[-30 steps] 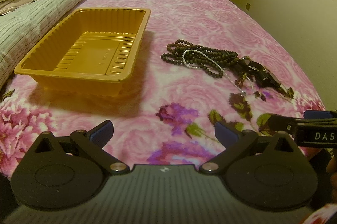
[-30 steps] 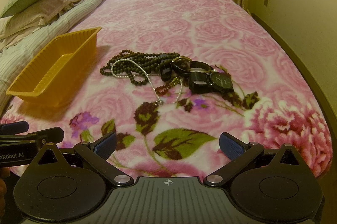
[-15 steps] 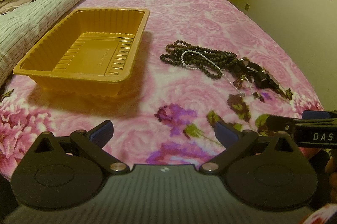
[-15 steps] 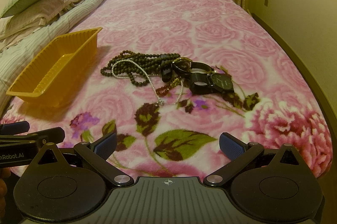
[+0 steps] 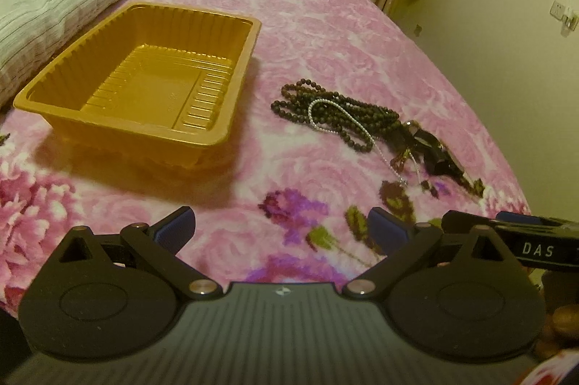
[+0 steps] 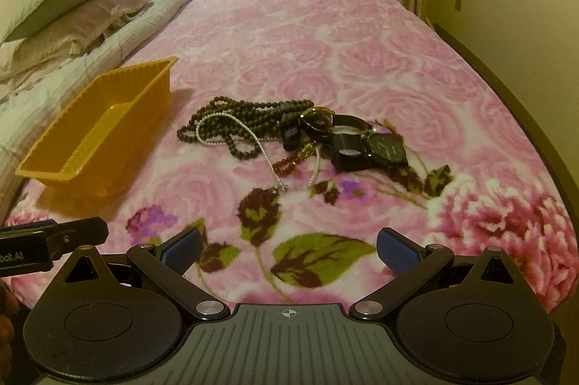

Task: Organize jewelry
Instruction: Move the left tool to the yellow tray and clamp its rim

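Where beads tangle, jewelry pile (image 6: 289, 135), dark, heaped

The bed is viewed low from its near edge by both wrist cameras, aimed forward past open fingers; the yellow tray (image 5: 144, 84) and bead necklaces (image 6: 246, 124) are shared (left view nearer the tray).

Empty orange tray (image 6: 97, 128) left of frame; tangled dark beads (image 6: 249, 120), pearl strand (image 6: 231, 128), black watches (image 6: 383, 149) heaped mid-frame on pink bedspread (image 6: 362, 59).
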Motion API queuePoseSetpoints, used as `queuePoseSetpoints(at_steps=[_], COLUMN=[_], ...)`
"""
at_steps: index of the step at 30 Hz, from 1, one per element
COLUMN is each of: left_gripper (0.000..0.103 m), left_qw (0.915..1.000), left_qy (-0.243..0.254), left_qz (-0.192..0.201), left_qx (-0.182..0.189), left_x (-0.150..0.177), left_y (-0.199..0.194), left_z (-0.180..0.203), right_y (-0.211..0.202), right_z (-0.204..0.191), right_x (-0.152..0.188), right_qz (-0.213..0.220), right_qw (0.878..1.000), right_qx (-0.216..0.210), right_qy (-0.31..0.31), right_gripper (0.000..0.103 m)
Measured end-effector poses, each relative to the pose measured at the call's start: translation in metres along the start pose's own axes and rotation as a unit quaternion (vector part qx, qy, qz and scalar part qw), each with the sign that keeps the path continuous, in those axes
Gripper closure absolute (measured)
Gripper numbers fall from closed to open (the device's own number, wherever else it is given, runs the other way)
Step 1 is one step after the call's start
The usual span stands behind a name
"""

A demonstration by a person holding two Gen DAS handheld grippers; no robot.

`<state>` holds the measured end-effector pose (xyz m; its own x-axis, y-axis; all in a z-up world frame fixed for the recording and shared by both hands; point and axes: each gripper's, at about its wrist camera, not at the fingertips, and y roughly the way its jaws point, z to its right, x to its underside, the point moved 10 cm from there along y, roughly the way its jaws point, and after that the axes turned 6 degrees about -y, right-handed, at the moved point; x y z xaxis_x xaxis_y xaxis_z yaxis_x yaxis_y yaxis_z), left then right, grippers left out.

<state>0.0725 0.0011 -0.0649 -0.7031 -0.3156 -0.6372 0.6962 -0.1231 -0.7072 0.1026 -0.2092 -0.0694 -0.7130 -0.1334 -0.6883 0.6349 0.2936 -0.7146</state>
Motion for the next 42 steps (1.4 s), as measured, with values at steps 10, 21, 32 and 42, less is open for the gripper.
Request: queuePoseSetpoints(at_steps=[10, 21, 32, 42], left_gripper=[0.018, 0.042, 0.071, 0.085], left_qw=[0.9983, 0.9892, 0.9958, 0.9966], left_qy=[-0.039, -0.039, -0.064, -0.076], left_qz=[0.039, 0.106, 0.040, 0.010], left_qx=[-0.017, -0.093, -0.052, -0.029], left_x=[-0.035, -0.106, -0.109, -0.106], left_y=[-0.016, -0.031, 0.021, 0.044], left_z=[-0.058, -0.171, -0.227, -0.230], right_y=[0.005, 0.018, 0.039, 0.055], right_z=[-0.006, -0.018, -0.029, -0.038], right_x=[-0.011, -0.011, -0.011, -0.015], right_qz=[0.014, 0.000, -0.022, -0.029], right_qw=[1.000, 1.000, 0.999, 0.999], right_qx=[-0.009, -0.001, 0.010, 0.005], right_qy=[0.006, -0.012, -0.026, -0.031], right_gripper=[0.000, 0.000, 0.001, 0.001])
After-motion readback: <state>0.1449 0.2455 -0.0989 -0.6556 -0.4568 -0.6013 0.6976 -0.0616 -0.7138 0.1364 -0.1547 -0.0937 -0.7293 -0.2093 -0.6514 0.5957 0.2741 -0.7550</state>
